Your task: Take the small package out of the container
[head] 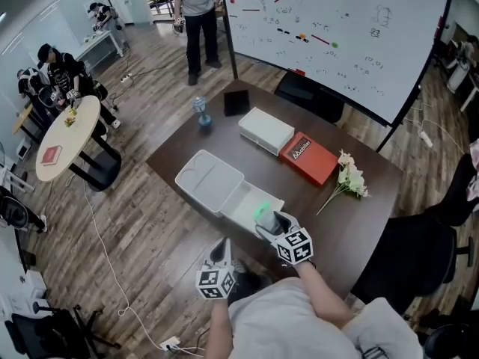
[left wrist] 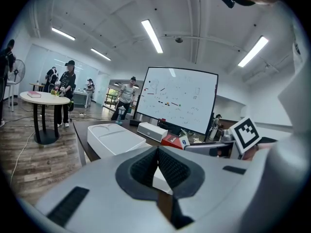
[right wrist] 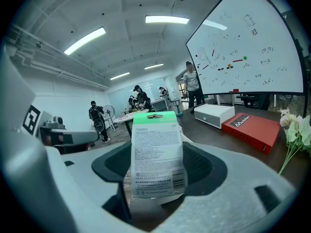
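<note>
The white container (head: pixel 243 204) stands open at the near side of the dark table (head: pixel 359 215), its lid (head: pixel 209 179) laid back to the left. The small package (head: pixel 261 212), a white card with a green top, is held upright just above the container's near corner. My right gripper (head: pixel 263 220) is shut on it; in the right gripper view the package (right wrist: pixel 157 152) fills the gap between the pads of the gripper (right wrist: pixel 158 168). My left gripper (head: pixel 222 253) hangs off the table's front edge, shut with nothing in it, its pads meeting (left wrist: pixel 157 163).
Behind the container lie a white box (head: pixel 266 130), a red book (head: pixel 308 158), a bunch of white flowers (head: pixel 348 178), a black object (head: pixel 236 103) and a bluish glass piece (head: pixel 200 114). A whiteboard (head: pixel 337 28) stands beyond. A black chair (head: pixel 408 264) is at the right; people are at the far left.
</note>
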Demonstrator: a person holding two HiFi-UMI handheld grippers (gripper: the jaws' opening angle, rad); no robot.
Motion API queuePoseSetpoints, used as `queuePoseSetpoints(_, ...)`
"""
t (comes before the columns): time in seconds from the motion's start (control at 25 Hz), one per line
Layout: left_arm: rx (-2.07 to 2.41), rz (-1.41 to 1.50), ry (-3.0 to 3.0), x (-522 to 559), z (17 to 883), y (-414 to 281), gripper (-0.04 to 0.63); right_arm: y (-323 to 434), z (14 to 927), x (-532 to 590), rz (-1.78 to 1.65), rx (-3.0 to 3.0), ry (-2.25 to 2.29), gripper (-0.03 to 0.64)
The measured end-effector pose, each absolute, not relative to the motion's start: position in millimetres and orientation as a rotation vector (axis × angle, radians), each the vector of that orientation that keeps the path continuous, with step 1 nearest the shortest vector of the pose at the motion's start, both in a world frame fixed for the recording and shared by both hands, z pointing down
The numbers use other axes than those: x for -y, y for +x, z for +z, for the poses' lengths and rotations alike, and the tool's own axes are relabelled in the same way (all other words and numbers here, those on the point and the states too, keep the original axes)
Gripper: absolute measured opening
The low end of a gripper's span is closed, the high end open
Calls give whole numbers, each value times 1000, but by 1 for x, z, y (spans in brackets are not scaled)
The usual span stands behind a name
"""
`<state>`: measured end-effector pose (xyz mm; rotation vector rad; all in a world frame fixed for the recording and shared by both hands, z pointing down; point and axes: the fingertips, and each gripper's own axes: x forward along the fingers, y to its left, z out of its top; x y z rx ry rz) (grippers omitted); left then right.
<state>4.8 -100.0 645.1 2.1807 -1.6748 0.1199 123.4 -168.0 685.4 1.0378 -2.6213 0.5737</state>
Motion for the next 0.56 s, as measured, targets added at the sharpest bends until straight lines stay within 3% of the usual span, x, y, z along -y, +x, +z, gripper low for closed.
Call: queuePoseSetpoints(0.56,1667,123,2191,97,648,8,5,116,684,161,531,2637,1009,328)
